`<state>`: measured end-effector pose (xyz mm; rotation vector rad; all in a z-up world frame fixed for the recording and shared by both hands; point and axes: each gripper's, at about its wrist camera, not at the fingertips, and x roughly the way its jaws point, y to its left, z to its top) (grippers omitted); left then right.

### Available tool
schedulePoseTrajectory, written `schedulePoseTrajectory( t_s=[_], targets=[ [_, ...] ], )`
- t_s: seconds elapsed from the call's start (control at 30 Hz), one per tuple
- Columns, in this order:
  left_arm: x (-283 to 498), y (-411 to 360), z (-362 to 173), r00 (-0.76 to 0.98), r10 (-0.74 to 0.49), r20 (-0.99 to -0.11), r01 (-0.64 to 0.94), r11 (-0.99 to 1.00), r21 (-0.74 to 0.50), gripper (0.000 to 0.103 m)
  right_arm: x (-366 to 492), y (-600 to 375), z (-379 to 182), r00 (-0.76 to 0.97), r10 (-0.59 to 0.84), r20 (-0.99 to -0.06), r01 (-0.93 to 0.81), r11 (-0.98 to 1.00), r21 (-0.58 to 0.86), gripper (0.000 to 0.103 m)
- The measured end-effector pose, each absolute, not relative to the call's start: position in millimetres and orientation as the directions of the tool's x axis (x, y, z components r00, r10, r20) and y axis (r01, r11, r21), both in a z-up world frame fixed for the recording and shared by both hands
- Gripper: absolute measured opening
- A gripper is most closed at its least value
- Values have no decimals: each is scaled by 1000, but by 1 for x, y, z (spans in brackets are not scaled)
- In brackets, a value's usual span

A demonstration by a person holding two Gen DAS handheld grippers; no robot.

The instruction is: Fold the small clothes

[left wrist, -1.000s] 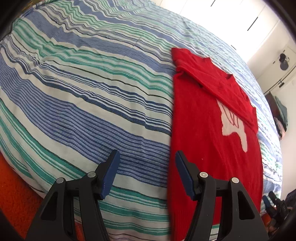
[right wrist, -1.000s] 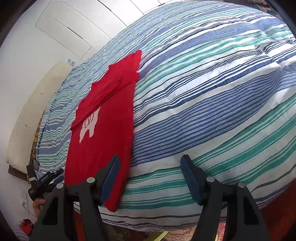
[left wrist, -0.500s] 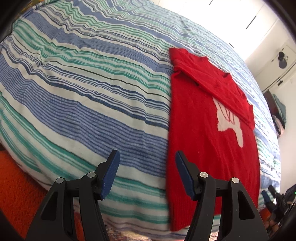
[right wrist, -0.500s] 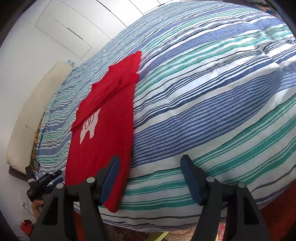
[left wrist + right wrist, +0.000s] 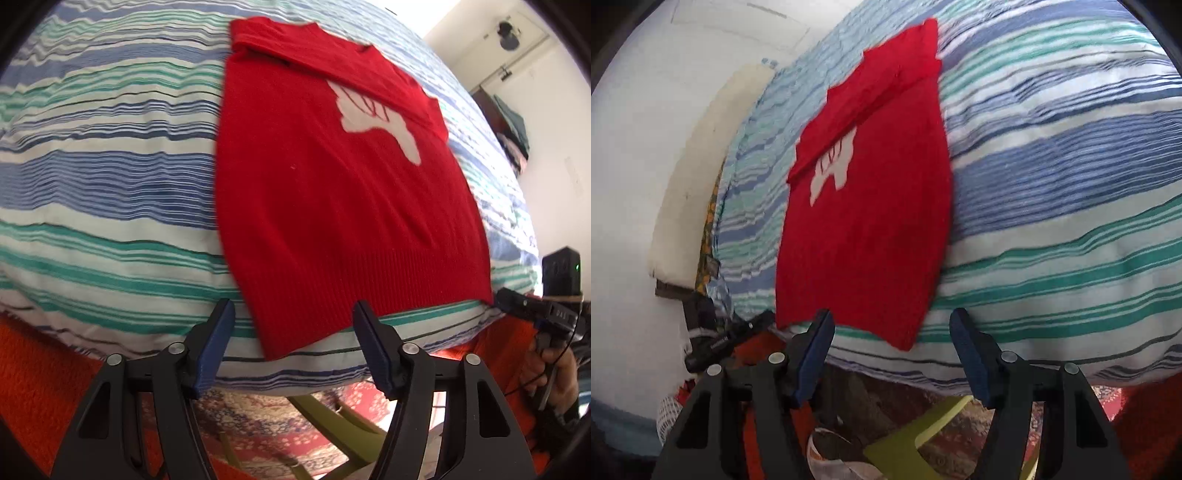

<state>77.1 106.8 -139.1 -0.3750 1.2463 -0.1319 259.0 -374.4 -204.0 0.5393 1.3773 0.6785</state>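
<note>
Left gripper (image 5: 293, 343): jaws parted w/ nothing pinched, blue pads free in the air just off the near edge of the bed; they've just been closing a bit, though nothing sits between them yet. The near hem corner of the red sweater (image 5: 332, 177) shows through the gap, hanging slightly over the bed edge, but the pads aren't touching it. Right gripper (image 5: 892, 349): same story, jaws apart, gripping nothing, also just narrowed a little, w/ the sweater's (image 5: 868, 206) other near hem corner visible between the fingers, apart from them. The sweater lies flat on the striped bedspread (image 5: 110, 184), blue, green and white bands, hem toward the near edge, collar end far; its top part is folded down across the chest, partly covering a white motif (image 5: 373, 118). In the left wrist view, far right, a hand (image 5: 554, 373) holds the other gripper's black handle; in the right wrist view the left tool shows as a dark shape at the near left. Below the bed edge: a patterned rug (image 5: 280, 435), a yellow-green stool (image 5: 919, 446), orange fabric (image 5: 33, 373) at near left. Right view is motion-blurred, so fine detail there is unclear.
</note>
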Motion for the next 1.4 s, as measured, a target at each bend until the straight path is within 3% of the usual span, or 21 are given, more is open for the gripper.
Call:
schedulePoseTrajectory(
  t_s=[0.03,0.07,0.1,0.13,0.17,0.2,0.23,0.47,0.63,0.83,1.13,1.23,1.27,1.3,1.37,1.4],
  targets=[
    [79,104,-142,308,-302,-902,-104,932,-348,50,259,-370,-207,53,700,-712,-134,712,689,62],
    [81,103,-148,288,-306,-907,-108,931,-349,23,260,-366,-208,52,694,-718,-144,717,683,62],
    [82,103,-153,269,-306,-913,-116,931,-346,7,261,-364,-208,54,694,-718,-151,717,681,60],
    [83,105,-155,263,-314,-912,-133,925,-357,7,263,-361,-209,57,689,-722,-161,721,674,55],
    [81,106,-154,269,-323,-907,-141,919,-369,6,263,-358,-209,57,677,-734,-182,730,659,36],
    [80,107,-150,280,-327,-903,-139,916,-375,6,264,-356,-208,60,660,-748,-199,743,639,6],
    [77,108,-146,295,-324,-899,-133,917,-375,5,264,-357,-207,65,652,-755,-206,749,630,5],
    [74,121,-109,400,-405,-822,-150,856,-494,5,266,-371,-177,150,738,-658,-212,674,707,5],
    [147,142,-88,466,-439,-768,-184,801,-569,5,313,-372,-157,261,761,-595,-193,644,740,5],
    [268,162,-78,501,-375,-780,-218,817,-533,5,414,-347,-141,389,723,-571,-193,670,717,5],
    [422,182,-110,473,-264,-840,-295,852,-433,8,570,-290,-159,454,647,-613,-152,734,661,5],
    [447,192,-125,462,-178,-869,-376,848,-374,34,604,-280,-178,462,635,-619,-112,734,669,7],
    [452,199,-130,449,-136,-883,-422,839,-343,55,614,-279,-188,458,631,-626,-79,731,678,10],
    [454,207,-132,446,-94,-890,-463,827,-320,61,620,-281,-196,457,621,-637,-48,732,679,25],
    [449,222,-128,474,-30,-880,-515,801,-304,61,624,-287,-205,467,578,-669,2,756,655,53],
    [443,227,-125,491,-31,-871,-515,796,-319,61,623,-290,-203,475,572,-668,0,759,651,53]
  ],
)
